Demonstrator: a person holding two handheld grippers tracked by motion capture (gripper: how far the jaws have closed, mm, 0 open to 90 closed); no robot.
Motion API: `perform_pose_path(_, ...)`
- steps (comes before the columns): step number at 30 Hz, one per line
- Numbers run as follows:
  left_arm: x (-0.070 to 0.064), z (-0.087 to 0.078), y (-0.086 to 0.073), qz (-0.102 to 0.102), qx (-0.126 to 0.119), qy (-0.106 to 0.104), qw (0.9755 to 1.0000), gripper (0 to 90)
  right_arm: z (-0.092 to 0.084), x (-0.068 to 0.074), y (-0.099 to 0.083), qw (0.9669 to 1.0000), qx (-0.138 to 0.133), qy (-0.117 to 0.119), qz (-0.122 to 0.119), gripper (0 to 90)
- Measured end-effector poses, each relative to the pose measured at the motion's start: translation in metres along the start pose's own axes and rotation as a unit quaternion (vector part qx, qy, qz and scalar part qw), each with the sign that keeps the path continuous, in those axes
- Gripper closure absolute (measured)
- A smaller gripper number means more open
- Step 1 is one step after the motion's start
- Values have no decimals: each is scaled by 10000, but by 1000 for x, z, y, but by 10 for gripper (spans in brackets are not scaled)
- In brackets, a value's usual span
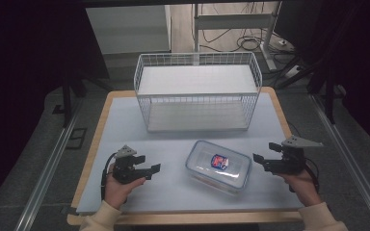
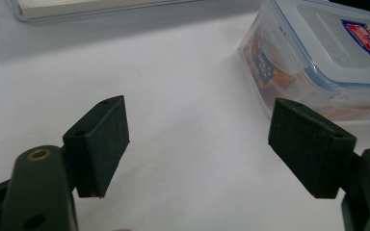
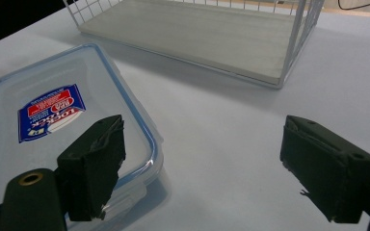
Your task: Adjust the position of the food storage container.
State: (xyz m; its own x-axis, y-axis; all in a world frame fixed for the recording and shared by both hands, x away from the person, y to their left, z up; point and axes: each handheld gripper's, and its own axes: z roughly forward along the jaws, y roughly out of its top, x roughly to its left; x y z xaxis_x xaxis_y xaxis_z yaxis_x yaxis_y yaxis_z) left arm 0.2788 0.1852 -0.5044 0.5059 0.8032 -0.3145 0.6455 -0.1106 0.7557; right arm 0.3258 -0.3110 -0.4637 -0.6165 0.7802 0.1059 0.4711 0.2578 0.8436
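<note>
One clear rectangular plastic food container (image 1: 218, 166) with a blue-edged snap lid and a red-and-blue label lies flat on the near half of the counter (image 1: 125, 125), a little right of centre and slightly askew. Its lid is on; orange-brown contents show through the side wall in the left gripper view (image 2: 270, 67).

The left gripper (image 1: 150, 169) sits to the container's left, apart from it, its fingers (image 2: 99, 144) standing wide with nothing between them. The right gripper (image 1: 260, 161) sits just beside the container's right end; its fingers (image 3: 94, 166) are also spread wide and hold nothing, and in the right gripper view one finger overlaps the lid's near corner, though contact cannot be confirmed.

Beyond the container, at the far middle of the counter, stands one white wire basket (image 1: 197, 91) with a pale flat board at its bottom, open at the top, with nothing else in it.

Assessment: the work appears to be at the approach stage, both grippers flanking the container before any grip. The next move likely calls for bringing the fingers in against opposite ends of the container, level and evenly, before lifting; the basket is the probable destination.

Count: one container, one basket, two grippers.
</note>
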Motion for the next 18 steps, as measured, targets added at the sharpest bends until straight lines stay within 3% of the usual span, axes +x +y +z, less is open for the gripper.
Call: perform_pose_path(18, -1, -1, 1, -20, -4, 19, 10000, 215, -4, 9, 6, 9998, 27, 184, 96, 184)
